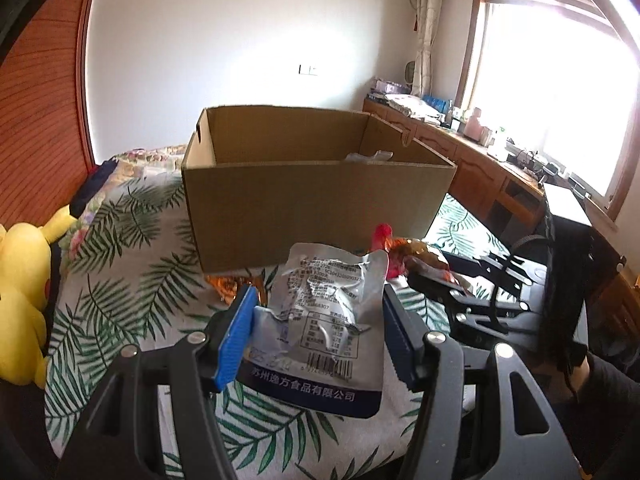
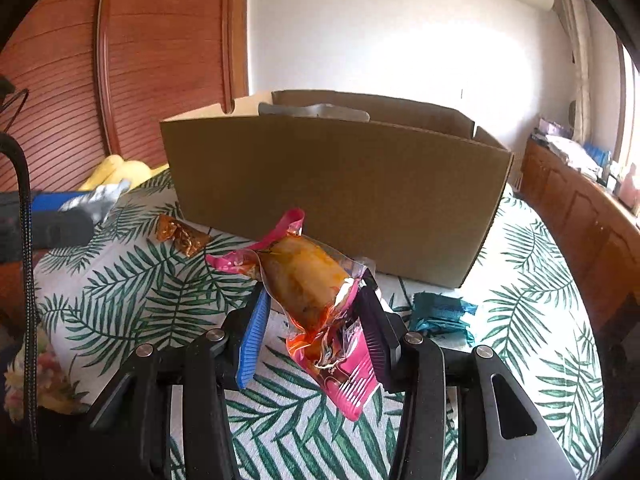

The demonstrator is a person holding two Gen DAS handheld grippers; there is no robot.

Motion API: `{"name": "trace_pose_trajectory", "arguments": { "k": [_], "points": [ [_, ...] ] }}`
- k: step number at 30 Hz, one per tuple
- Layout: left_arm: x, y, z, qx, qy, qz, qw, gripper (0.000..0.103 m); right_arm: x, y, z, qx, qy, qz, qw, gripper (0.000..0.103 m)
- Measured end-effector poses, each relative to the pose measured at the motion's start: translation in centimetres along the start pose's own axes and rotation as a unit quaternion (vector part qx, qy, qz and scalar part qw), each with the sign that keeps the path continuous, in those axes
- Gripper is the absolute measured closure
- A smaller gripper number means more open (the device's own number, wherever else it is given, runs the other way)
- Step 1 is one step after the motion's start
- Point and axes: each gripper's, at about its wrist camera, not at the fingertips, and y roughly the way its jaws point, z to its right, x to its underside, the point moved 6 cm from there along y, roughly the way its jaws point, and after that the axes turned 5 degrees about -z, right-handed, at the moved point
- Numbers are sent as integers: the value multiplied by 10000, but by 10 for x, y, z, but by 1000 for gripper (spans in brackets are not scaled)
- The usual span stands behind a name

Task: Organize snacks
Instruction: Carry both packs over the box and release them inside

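left tool (image 1: 316,320): pinching the silver pouch (image 1: 320,320) across its crumpled middle, held up off the bed, box at 12 o'clock

right tool (image 2: 316,320): pressed onto the pink snack pack (image 2: 308,292), gripping the film around the orange lump inside

pouch feel: looks light and floppy, foil probably slick, so I'd keep the grip on the body, not the flat sealed edge

snack pack feel: soft filling, thin crinkly film, guessing it squashes easily, so go gentle

cardboard box (image 1: 312,200): open top, near wall stands tall in front of both tools, already something silvery inside

room: open air above the rim, both packs need to clear that near wall first

leftovers: brown wrapper (image 2: 182,234) at 10 o'clock and blue wrapper (image 2: 440,316) at 3 o'clock of the right tool, lying on the leaf-print bed (image 2: 540,300)
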Motion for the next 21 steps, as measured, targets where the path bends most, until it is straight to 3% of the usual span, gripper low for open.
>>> {"name": "trace_pose_trajectory", "arguments": {
  "k": [21],
  "points": [
    [-67, -13, 9, -63, 217, 476, 9986, 43, -43, -65, 11, 97, -52, 587, 9982, 57]
  ]
}}
